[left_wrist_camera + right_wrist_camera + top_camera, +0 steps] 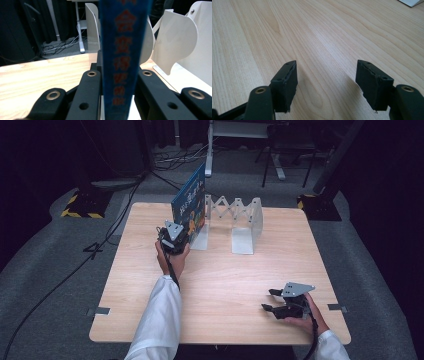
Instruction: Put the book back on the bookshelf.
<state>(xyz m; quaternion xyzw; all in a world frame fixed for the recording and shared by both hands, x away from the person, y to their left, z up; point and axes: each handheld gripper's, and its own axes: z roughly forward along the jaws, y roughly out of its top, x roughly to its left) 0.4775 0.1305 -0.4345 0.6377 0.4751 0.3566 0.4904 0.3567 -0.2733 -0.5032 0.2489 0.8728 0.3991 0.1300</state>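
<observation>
The left tongs (113,82) clamp the spine of a blue book (122,50), holding it upright against the left end plate of the white expanding bookrack (235,217), which stands at the far middle of the surface (220,285). The right tongs (327,82) gape wide and hold nothing, low over bare wood well right of and nearer than the bookrack.

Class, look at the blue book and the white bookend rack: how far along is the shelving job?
Done: the left gripper has clamped the blue book and tilted it up at the white bookend rack. In hand: seating it. Left: letting go. The right gripper rests open on the table.
</observation>
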